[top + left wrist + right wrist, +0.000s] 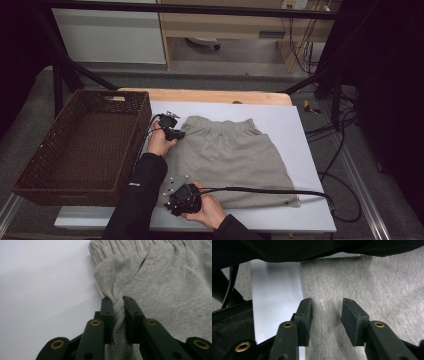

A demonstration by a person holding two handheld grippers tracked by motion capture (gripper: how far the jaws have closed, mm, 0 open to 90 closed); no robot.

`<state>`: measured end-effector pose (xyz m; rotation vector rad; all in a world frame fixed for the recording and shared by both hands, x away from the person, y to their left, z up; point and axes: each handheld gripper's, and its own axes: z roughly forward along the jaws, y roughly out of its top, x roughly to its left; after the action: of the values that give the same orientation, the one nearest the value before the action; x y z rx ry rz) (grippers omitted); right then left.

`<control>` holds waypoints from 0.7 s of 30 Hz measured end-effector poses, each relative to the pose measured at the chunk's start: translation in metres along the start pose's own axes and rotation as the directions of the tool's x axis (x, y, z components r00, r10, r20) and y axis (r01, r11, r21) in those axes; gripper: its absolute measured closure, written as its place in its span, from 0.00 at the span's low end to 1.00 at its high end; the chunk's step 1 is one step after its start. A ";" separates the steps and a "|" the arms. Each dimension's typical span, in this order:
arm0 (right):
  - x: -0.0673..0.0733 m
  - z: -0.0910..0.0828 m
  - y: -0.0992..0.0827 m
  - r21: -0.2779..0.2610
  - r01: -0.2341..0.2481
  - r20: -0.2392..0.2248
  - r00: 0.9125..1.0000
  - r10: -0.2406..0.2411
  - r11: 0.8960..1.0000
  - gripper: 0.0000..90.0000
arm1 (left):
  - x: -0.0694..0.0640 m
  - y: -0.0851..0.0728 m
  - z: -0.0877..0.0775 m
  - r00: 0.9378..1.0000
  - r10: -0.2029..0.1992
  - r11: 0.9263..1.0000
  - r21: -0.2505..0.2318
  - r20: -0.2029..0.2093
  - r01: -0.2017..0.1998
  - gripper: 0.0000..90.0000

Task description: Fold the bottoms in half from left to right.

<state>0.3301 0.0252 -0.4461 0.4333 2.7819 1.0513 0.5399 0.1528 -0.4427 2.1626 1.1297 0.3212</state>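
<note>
Grey shorts [230, 160] flat on white table [295, 125], left gripper [117, 300] clamped on waistband corner fabric, right gripper [325, 305] jaws apart astride hem edge, apparently not yet pinching.

Dim room, edges dark; gripper views soft, blurry.

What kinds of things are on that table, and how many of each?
Grey garment: 1
Brown wicker basket: 1
Hand-held grippers, left gripper and right gripper: 2
Total: 4
</note>
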 end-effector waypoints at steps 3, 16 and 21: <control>-0.002 0.000 0.001 0.004 0.001 0.000 1.000 -0.001 1.000 0.73 | 0.000 0.000 0.000 1.000 0.001 1.000 0.001 -0.001 -0.001 0.87; -0.006 0.000 0.002 0.018 0.008 0.006 1.000 -0.008 1.000 0.87 | 0.001 -0.001 0.000 1.000 -0.011 1.000 -0.007 0.006 0.011 0.87; -0.008 0.000 0.002 0.019 0.014 0.001 1.000 -0.014 1.000 0.90 | 0.002 -0.002 0.000 1.000 -0.023 1.000 -0.014 0.010 0.023 0.87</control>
<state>0.3380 0.0240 -0.4447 0.4151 2.7922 1.0225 0.5395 0.1551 -0.4439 2.1351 1.1422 0.3071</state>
